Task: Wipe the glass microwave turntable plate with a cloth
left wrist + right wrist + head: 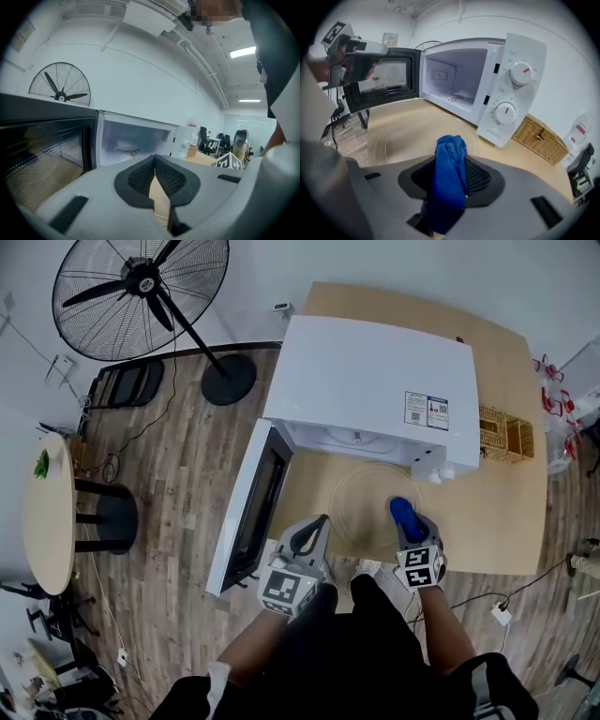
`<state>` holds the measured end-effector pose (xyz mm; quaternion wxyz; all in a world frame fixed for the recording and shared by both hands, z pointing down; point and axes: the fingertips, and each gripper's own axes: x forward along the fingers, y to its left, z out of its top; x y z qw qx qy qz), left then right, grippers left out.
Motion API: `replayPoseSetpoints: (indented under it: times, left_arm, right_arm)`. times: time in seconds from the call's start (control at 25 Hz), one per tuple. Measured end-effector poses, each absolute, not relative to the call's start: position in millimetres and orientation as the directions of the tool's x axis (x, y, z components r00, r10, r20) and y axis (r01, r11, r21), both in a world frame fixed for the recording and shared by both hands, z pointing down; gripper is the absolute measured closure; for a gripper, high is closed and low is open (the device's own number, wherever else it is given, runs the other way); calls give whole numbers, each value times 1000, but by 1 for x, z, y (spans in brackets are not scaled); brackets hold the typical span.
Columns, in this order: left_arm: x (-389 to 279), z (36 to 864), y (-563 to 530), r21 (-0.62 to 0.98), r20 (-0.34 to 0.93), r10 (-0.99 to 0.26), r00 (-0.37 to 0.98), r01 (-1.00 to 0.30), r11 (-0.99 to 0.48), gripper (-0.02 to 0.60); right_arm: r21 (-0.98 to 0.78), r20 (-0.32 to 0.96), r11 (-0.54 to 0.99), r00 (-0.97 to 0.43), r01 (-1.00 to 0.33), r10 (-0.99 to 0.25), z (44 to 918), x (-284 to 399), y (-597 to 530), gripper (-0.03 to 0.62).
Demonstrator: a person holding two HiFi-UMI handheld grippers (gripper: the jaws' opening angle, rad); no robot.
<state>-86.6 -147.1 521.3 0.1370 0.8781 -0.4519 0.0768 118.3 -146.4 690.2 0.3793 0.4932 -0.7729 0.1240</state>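
Observation:
The clear glass turntable plate (367, 504) lies flat on the wooden table (511, 521) in front of the white microwave (375, 381). The microwave's door (251, 507) hangs open to the left. My right gripper (405, 519) is shut on a blue cloth (449, 173) and sits over the plate's (405, 136) right part. In the head view the cloth (403, 514) lies at the plate's surface. My left gripper (309, 538) hovers at the plate's left edge beside the door, shut with nothing in it. It (154, 161) points into the open cavity (131, 140).
A wicker basket (506, 435) stands right of the microwave. A big floor fan (141, 296) and a round side table (47, 512) stand on the wood floor to the left. Cables and a power strip (502, 613) lie near the table's front.

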Motion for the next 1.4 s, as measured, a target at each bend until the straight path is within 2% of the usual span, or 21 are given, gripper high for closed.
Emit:
replayPoseSetpoints:
  times: [0.32,0.48,0.76,0.96,1.4]
  left_arm:
    - [-83,524,-144,162,272,-762,587,-809,-566,580]
    - [-82,519,-143,153,271,-764,586,-809,-567,580]
    - [-84,507,-149,149,248,-776,580,-815,-561,580]
    - [-85,492,-150,163,221,-796,564,-826,-540,580]
    - [-79,446,-163,118,133,-825,550,-835,-538,580]
  right_arm:
    - [184,699,444,-201,-877,-686,691,139,-151,445]
    - [53,669,450,-303,-891,-679,671,125,-149,447]
    - [-39,440,479,-446,-877,-780,573,94,-169,448]
    - [-95,271,473,-480,-876,-834,503,93,-180,448]
    - [19,3,483,-484,-875,-875,385,98,-182,456]
